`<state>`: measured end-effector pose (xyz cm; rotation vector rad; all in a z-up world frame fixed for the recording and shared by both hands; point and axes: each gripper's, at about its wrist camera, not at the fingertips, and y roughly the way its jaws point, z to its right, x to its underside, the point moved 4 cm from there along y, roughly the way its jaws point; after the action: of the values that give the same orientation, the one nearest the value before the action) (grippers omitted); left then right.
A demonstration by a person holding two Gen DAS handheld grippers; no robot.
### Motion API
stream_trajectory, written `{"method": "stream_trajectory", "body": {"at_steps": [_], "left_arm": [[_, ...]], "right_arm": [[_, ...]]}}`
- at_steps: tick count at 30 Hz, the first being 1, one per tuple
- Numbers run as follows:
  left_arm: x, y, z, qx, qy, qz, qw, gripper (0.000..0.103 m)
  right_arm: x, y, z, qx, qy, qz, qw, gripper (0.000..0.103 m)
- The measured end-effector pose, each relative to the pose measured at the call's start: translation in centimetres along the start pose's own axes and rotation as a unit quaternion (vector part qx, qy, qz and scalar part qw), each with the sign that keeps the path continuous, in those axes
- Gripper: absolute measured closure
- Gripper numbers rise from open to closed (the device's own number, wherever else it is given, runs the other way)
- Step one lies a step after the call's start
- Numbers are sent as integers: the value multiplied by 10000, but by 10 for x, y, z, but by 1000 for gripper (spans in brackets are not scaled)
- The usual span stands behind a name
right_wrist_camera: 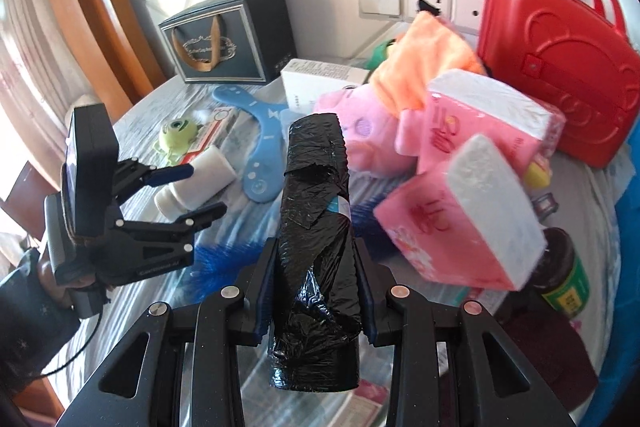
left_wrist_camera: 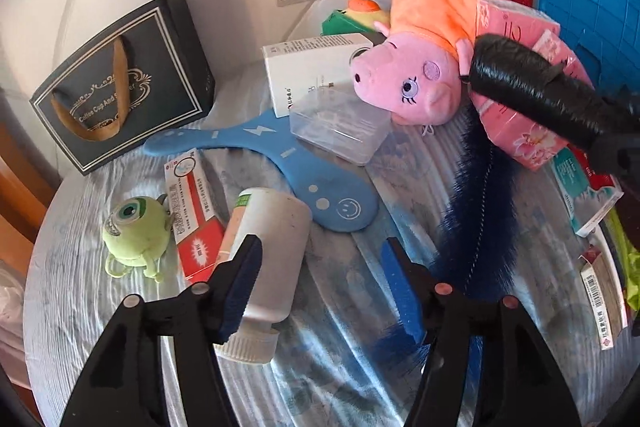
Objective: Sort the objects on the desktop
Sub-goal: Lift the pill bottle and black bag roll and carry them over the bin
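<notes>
Left claw [left_wrist_camera: 320, 259] stands partly open over the round bench with its pale printed cloth [left_wrist_camera: 344, 379], jaws apart, gripping nothing; the white plastic bottle with ribbed cap [left_wrist_camera: 268, 259] lies on its side under and just beside the left pad, and I cannot tell if that pad touches it. Right claw [right_wrist_camera: 316, 291] is clamped tight on the roll of black plastic bags [right_wrist_camera: 318, 219], roll sticking out ahead along the fingers and clear of the bench. Ahead of the left claw: blue flat boomerang-shaped piece with smiley print [left_wrist_camera: 320, 183], clear plastic lidded box [left_wrist_camera: 340, 125], white carton [left_wrist_camera: 312, 67], pink pig plush in orange dress [left_wrist_camera: 408, 75]. Off to its left: green one-eyed plush ball [left_wrist_camera: 134, 227] and red-white card box [left_wrist_camera: 196, 219]. To its right: dark blue bristle brush [left_wrist_camera: 476, 211]. Pink tissue packs [right_wrist_camera: 472, 195] sit just right of the held roll. Step in hand, by my read: left claw lining up on the bottle while right carries the roll off. To do it well: shift left claw sideways so the bottle body sits centred between both pads, close across the barrel not the cap, keep the right pad off the brush bristles. Round bottle may roll away if nudged by one pad only. Keep the roll level and away from the tissue packs.
</notes>
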<state>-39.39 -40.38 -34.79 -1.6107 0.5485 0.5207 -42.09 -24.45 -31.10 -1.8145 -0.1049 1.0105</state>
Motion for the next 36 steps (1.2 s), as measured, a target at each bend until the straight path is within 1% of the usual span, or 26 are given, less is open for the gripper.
{"method": "stream_trajectory", "body": {"at_steps": [4,5,6,7,9,13,15,17,18,19,20,21,23,27,28,30,36], "left_arm": [[2,-19,-13,-127,5,102,9999,41],[2,-21,-17,-167,-31,122,9998,38],[2,-21,-21,-188,-65,114,9997,30],[2,-17,-23,-184,-82,69,9998,29],[2,-3,-22,-98,-47,-67,9999,29],[5,31,-20,-305,284,-388,9984,29],[6,37,-20,-400,445,-379,9975,29],[10,48,-22,-504,632,-483,9956,29],[11,50,-22,-533,687,-456,9952,29],[10,47,-23,-543,713,-341,9954,38],[9,44,-25,-488,605,-292,9965,49],[7,41,-28,-504,479,-245,9973,51],[3,29,-33,-428,183,-76,9989,51],[-1,6,-24,-564,189,24,9982,51],[-3,-3,-20,-598,166,107,9980,51],[-9,-22,-14,-546,24,284,9981,51],[-32,-89,21,-589,57,726,9956,51]], "right_arm": [[-4,2,-9,-83,-103,19,9999,69],[-4,3,-9,-104,-102,20,9999,69],[-4,5,-10,-118,-93,14,9999,69],[-5,7,-10,-138,-77,-9,9999,69],[-4,10,-12,-227,-49,-55,9997,69],[-5,8,-20,-241,-181,-82,9995,69],[-7,6,-19,-207,-205,-49,9996,69],[-9,5,-17,-178,-178,-2,9997,69],[-10,5,-16,-159,-157,13,9997,69],[-11,6,-16,-138,-157,22,9998,69],[-12,6,-16,-112,-164,26,9998,69],[-11,7,-15,-90,-171,22,9998,69],[-11,6,-15,-80,-171,24,9998,69],[-11,0,-15,-54,-163,83,9998,69],[-10,-3,-15,-45,-169,105,9998,69],[-9,-11,-16,-32,-175,162,9997,69],[-4,-54,-15,8,-106,436,9990,69]]}}
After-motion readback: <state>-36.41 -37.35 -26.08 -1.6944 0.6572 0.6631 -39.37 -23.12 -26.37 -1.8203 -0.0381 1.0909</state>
